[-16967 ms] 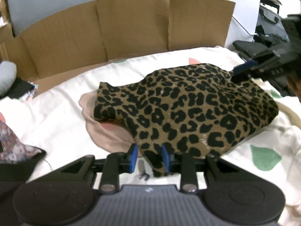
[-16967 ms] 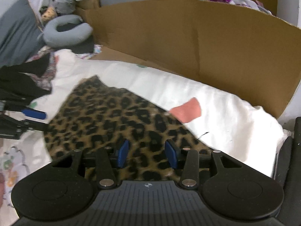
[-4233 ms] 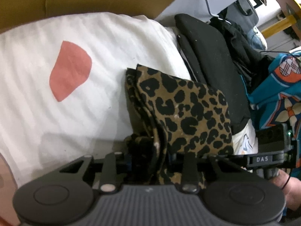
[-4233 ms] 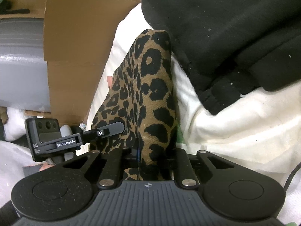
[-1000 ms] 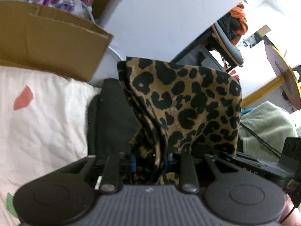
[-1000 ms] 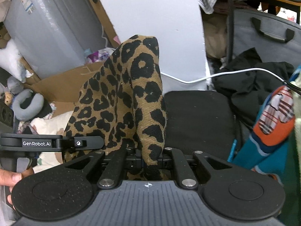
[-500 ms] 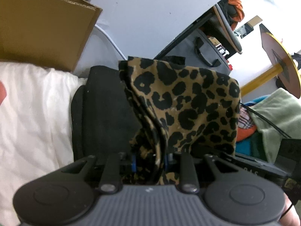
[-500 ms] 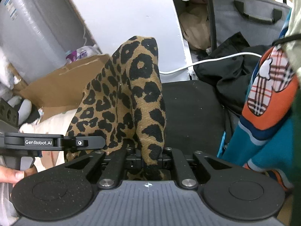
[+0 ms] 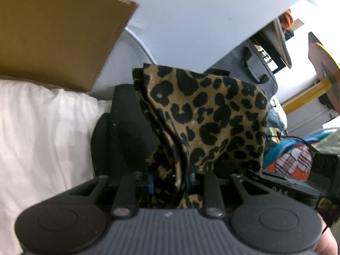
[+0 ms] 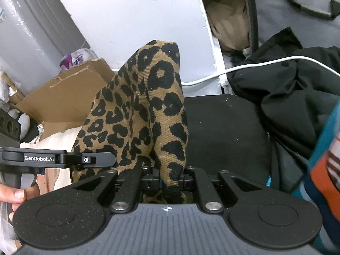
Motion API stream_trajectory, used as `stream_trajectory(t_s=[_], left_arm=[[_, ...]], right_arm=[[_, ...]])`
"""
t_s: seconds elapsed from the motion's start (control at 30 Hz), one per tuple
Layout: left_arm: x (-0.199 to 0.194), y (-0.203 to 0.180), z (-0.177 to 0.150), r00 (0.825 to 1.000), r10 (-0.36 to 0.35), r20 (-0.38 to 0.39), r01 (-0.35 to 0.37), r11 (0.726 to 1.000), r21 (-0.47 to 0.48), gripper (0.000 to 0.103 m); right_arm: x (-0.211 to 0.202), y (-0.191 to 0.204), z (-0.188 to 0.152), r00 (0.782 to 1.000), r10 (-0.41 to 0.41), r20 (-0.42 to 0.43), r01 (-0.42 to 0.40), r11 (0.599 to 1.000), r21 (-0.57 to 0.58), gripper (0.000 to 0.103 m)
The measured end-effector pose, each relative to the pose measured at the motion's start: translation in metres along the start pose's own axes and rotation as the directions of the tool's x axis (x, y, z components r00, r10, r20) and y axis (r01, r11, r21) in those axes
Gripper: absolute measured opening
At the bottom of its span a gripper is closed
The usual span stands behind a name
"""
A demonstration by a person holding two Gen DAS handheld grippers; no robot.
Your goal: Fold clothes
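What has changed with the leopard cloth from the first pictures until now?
The leopard cloth lay spread on the white sheet earlier. Now it is folded small and lifted, above the black garment beside the sheet. The left gripper and right gripper both hold it, as they did seconds ago.

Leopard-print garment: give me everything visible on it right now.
The leopard-print garment is tan woven-looking cloth with black spots, folded into a compact, many-layered bundle; the layered edges show on its left side in the left wrist view. It is lifted, standing up from the jaws rather than lying flat. The left gripper clamps its lower edge between blue pads, and the right gripper pinches another part of the same bundle. Behind and below it sits a black folded item; contact with that cannot be told.
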State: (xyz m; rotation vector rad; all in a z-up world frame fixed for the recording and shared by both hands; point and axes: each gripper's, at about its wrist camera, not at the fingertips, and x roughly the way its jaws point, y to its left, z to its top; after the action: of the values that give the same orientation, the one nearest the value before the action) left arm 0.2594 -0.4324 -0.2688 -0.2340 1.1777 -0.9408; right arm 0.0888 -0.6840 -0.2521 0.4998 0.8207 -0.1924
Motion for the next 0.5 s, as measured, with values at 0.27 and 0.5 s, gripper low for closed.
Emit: stream_trajectory(t_s=[0.27,0.5], left_arm=[[0.025,0.018,0.015,1.0,-0.009,-0.016,0.009,1.0,-0.016,0.026],[0.033,0.026,0.019,1.0,-0.025,-0.006,0.024,0.999,-0.033,0.026]], right_arm=[[0.039,-0.017,0.012,0.999,-0.018,-0.027,0.018,1.0,0.01,0.009],[0.05,-0.024,0.016,0.999,-0.033,-0.029,0.034,0.999,0.024,0.009]])
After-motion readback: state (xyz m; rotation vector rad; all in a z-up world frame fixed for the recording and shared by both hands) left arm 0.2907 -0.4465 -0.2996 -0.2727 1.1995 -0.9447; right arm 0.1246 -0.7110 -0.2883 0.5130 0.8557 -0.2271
